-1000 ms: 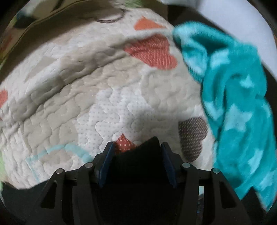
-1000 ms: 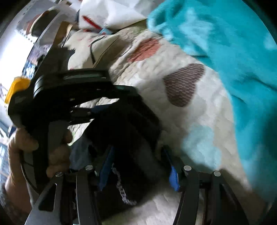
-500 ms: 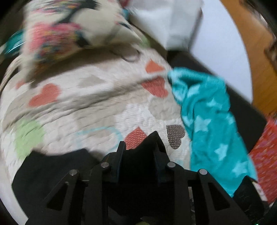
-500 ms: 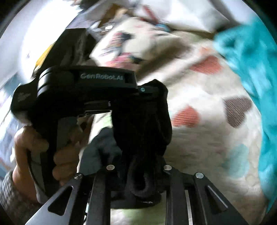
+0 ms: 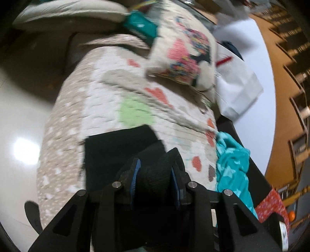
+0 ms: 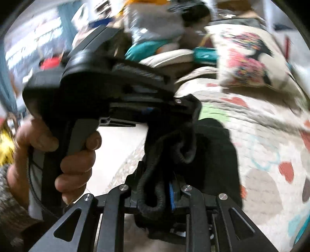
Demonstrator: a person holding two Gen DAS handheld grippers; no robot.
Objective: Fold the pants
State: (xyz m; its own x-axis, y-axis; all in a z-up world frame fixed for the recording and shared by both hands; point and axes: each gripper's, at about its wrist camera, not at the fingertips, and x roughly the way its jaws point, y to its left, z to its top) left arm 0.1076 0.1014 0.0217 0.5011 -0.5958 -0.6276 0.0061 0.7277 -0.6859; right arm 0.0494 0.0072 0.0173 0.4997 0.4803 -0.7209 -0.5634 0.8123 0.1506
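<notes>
The black pants (image 5: 116, 147) lie partly on the heart-patterned quilt (image 5: 108, 87), one end lifted. My left gripper (image 5: 156, 160) has a thick bunch of the black cloth between its blue pads; its jaws are opening slightly while the pads still press the fabric. My right gripper (image 6: 157, 174) is shut on the corded waistband of the pants (image 6: 217, 151), which drape to the right. In the right wrist view a hand (image 6: 73, 160) holds the left gripper (image 6: 186, 104) just ahead, its tip in the same cloth.
A patterned pillow (image 5: 186, 52) lies at the quilt's far end, beside a white bag (image 5: 236, 85). A teal star-print garment (image 5: 232, 164) hangs along the quilt's right edge. Glossy floor (image 5: 19, 116) is at the left. A person (image 6: 193, 17) is in the background.
Both grippers have closed on the black pants and swung quickly sideways and a little up, rolling as they went. The teal garment has slid from close by to the right edge.
</notes>
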